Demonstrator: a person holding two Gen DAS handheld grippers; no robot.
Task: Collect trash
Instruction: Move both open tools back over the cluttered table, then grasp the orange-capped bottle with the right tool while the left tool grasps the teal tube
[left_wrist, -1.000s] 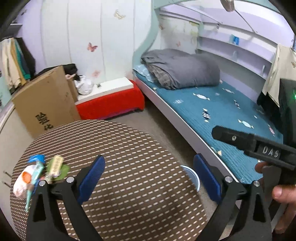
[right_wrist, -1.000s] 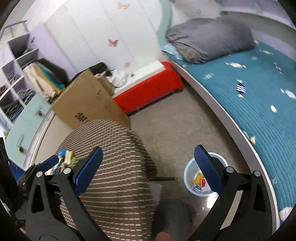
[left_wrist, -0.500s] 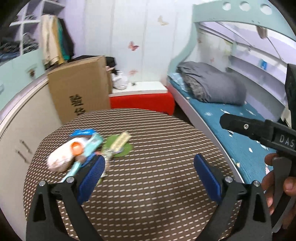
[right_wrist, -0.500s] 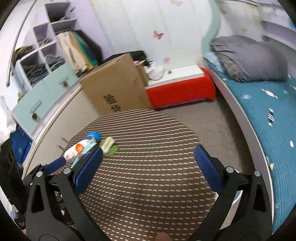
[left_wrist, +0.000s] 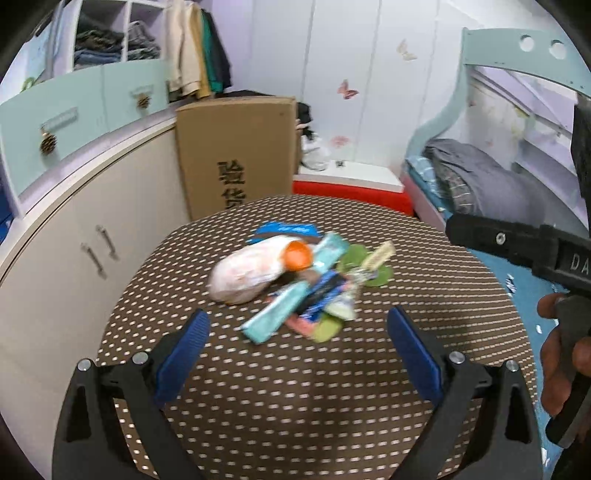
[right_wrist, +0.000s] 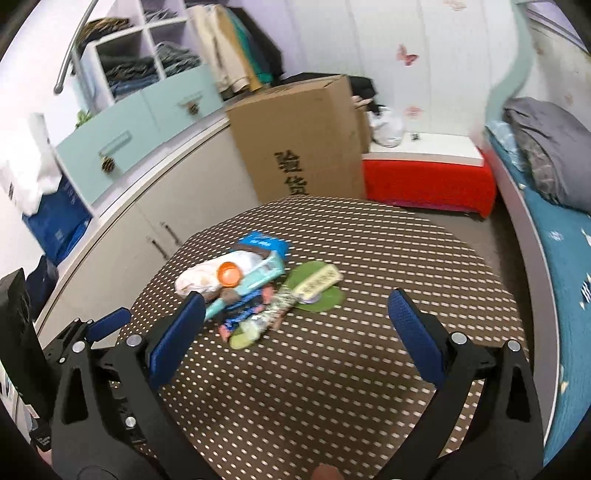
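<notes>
Blurred, seemingly plastic wrappers (left_wrist: 295, 280) heap on the table (left_wrist: 424, 295); both grippers (left_wrist: 299, 350) (right_wrist: 295, 332) gape wide.

The right gripper (right_wrist: 295, 332) hangs over the round brown dotted table (right_wrist: 369, 369) with its blue pads spread wide and nothing between them. A heap of trash (right_wrist: 258, 291) lies on the table just ahead, nearer the left pad: wrappers, a pale bag with an orange cap, a green leaf-like piece. Behind the table stand a cardboard box (right_wrist: 299, 140) and a red bench (right_wrist: 428, 181).
</notes>
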